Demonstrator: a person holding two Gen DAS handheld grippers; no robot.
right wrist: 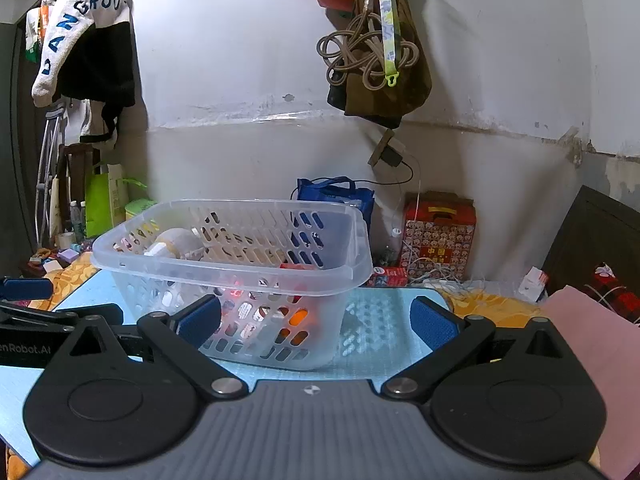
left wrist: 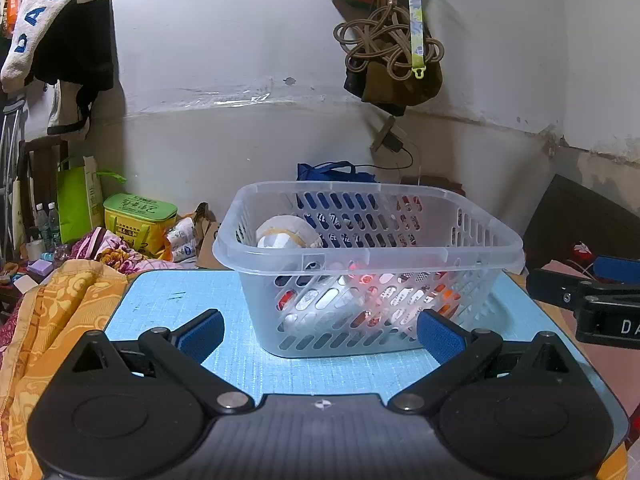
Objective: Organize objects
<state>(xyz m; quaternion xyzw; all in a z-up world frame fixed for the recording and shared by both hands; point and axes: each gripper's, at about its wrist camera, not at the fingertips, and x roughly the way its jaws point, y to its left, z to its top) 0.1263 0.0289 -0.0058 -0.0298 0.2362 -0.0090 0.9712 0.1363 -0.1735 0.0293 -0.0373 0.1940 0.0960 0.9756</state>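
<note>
Translucent plastic basket [left wrist: 368, 248] stands in the middle of the frame on the blue counter [left wrist: 176, 300], and several objects [left wrist: 340, 300] already lie inside it, among them a pale roll [left wrist: 286, 232]. Both the left gripper [left wrist: 320, 332] and the right gripper [right wrist: 316, 320] are spread wide and carry nothing. No loose object shows on the counter, so the organizing looks nearly finished.

The left gripper [left wrist: 321, 334] is held low and level, its blue-padded fingers [left wrist: 202, 334] spread wide with nothing between them. The right gripper [right wrist: 316, 325] is held beside it, likewise spread wide and unloaded.
</note>
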